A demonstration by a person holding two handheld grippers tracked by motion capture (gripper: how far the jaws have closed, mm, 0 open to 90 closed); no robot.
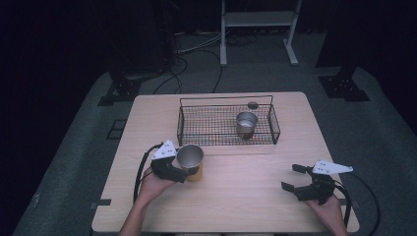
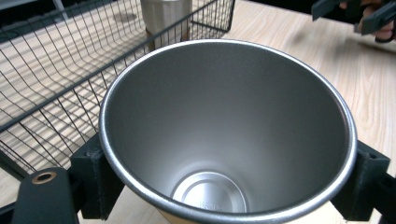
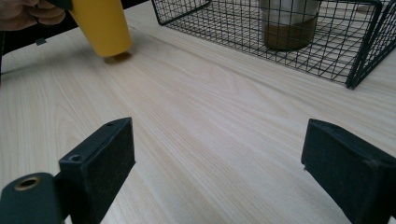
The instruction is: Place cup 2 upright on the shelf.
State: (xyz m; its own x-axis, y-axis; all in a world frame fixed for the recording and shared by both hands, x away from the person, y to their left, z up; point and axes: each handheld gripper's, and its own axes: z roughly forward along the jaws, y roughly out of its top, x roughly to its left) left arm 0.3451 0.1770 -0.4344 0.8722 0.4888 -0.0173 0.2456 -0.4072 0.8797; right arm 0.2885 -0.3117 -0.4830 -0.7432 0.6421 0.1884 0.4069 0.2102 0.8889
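One steel cup already stands in the wire basket; the second, a yellow-sided steel cup, is clamped between the left claw's jaws, just short of the basket. The right claw waits open, well to the side. Two cups, one basket.

On the table in front of me, the basket sits toward the far edge, about midway across. A cup stands inside it, in its right half. Nearer me and to the left, my left gripper has a second cup between its jaws, just short of the basket's near left corner; I think its base touches the table. My right gripper is well apart, at the near right.
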